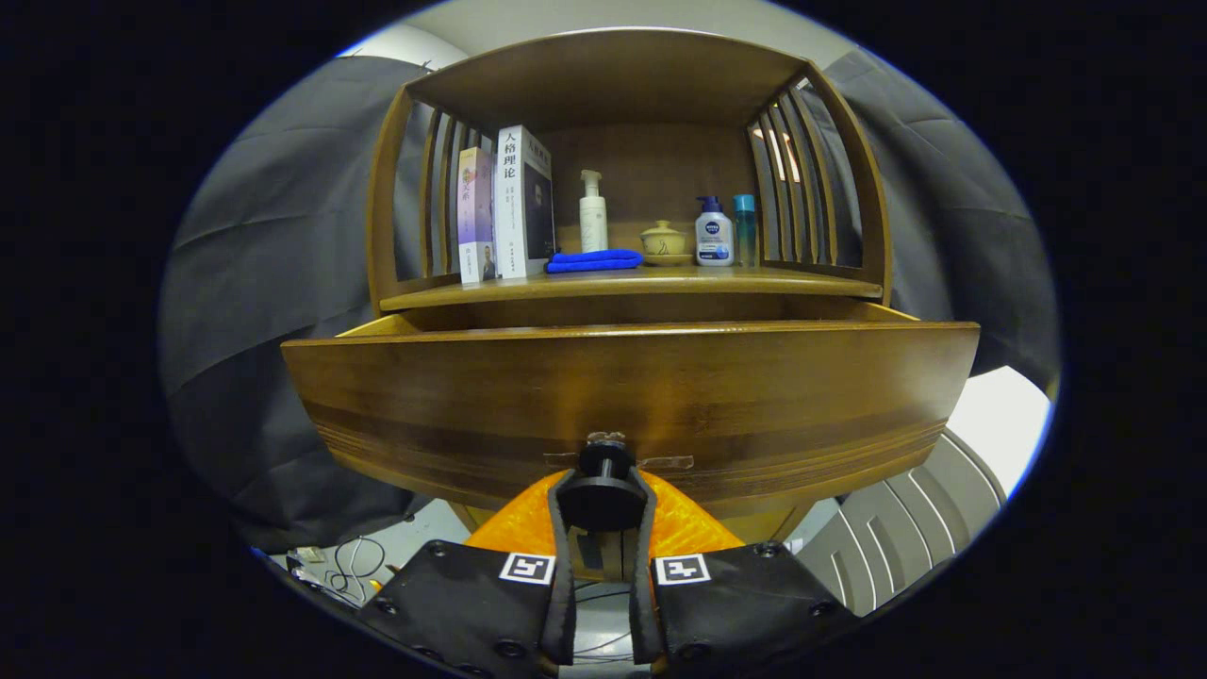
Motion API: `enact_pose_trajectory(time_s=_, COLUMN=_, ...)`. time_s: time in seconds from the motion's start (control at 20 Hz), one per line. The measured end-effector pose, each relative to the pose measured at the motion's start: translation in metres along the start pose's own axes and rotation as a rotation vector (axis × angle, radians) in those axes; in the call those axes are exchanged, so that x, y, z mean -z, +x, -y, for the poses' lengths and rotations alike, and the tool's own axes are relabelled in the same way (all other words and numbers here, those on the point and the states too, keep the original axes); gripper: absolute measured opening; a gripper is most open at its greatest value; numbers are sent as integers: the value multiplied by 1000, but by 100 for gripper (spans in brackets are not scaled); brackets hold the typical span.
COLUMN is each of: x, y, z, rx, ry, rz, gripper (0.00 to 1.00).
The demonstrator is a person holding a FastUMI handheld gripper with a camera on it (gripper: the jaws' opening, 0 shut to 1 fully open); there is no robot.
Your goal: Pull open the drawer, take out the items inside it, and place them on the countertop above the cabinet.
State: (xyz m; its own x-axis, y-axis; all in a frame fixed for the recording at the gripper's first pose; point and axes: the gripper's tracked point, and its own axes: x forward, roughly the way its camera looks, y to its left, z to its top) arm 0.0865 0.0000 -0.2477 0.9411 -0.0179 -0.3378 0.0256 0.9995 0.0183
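Observation:
A wooden cabinet drawer (630, 396) stands pulled out toward me, its front panel wide across the view. Its dark round knob (604, 488) sits between my two fingers, and my gripper (604, 495) is shut on that knob. The drawer's inside is hidden behind its front panel. Above it runs the countertop (632, 283) of the cabinet. On the countertop, from left to right, are two upright books (503, 209), a folded blue cloth (594, 260), a white pump bottle (592, 213), a small lidded bowl (664, 241), a white and blue bottle (714, 232) and a teal bottle (744, 229).
A curved wooden hood with slatted sides (801, 179) encloses the countertop. Dark cloth walls (273, 283) hang on both sides. Cables (349, 566) lie on the floor below left, and a grey ribbed object (905, 528) sits below right.

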Motion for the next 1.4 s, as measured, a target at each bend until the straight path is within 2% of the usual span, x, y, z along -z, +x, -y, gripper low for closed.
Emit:
enact_pose_trajectory(time_s=0.45, x=23, y=-50, z=-7, rx=-36, ry=-43, rz=-16, gripper=25)
enact_pose_trajectory(time_s=1.15, x=38, y=-74, z=-11, rx=-75, ry=-71, rz=-36, gripper=25)
enact_pose_trajectory(time_s=1.25, x=40, y=-76, z=-12, rx=-85, ry=-46, rz=-56, gripper=29)
enact_pose_trajectory(time_s=1.3, x=40, y=-78, z=-7, rx=-74, ry=-40, rz=-62, gripper=42)
enact_pose_trajectory(time_s=1.4, x=35, y=-88, z=2, rx=-70, ry=-63, rz=-65, gripper=61)
